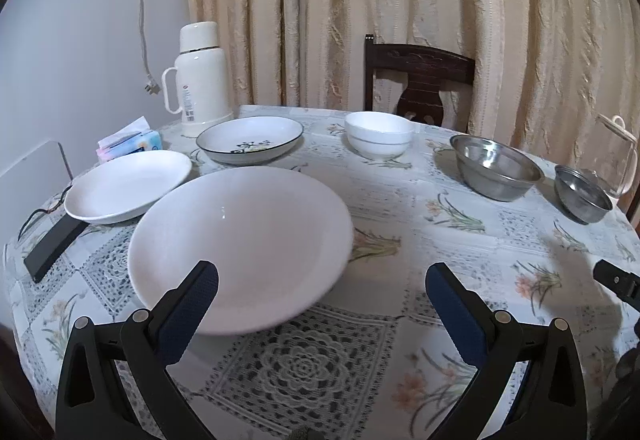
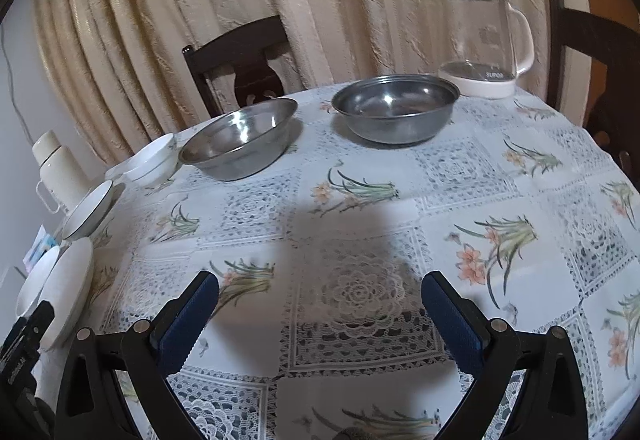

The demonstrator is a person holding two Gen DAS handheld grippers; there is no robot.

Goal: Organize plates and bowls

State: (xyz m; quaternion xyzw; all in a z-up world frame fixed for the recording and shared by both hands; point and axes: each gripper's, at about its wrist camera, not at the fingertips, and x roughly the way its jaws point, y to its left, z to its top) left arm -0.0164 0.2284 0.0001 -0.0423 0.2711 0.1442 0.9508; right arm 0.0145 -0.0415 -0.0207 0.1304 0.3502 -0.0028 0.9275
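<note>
- Both grippers hung with fingers spread wide and nothing held: the left gripper point(image 1: 322, 282) at the near rim of the big white plate point(image 1: 240, 244), the right gripper point(image 2: 320, 290) over bare tablecloth point(image 2: 360, 200).
- Stacking looked not yet begun; closing on that rim seemed the next move.
- Farther off sat a smaller white plate point(image 1: 128, 186), a dark-rimmed dish point(image 1: 250, 138), a white bowl point(image 1: 379, 134) and two steel bowls point(image 2: 394, 112), all apart.

"SUPOR" on the glass kettle point(image 2: 482, 40) base

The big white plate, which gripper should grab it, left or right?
Probably the left gripper: it is open and the big white plate sits right at its fingers. The right gripper is open over bare tablecloth, facing the steel bowls.
</note>
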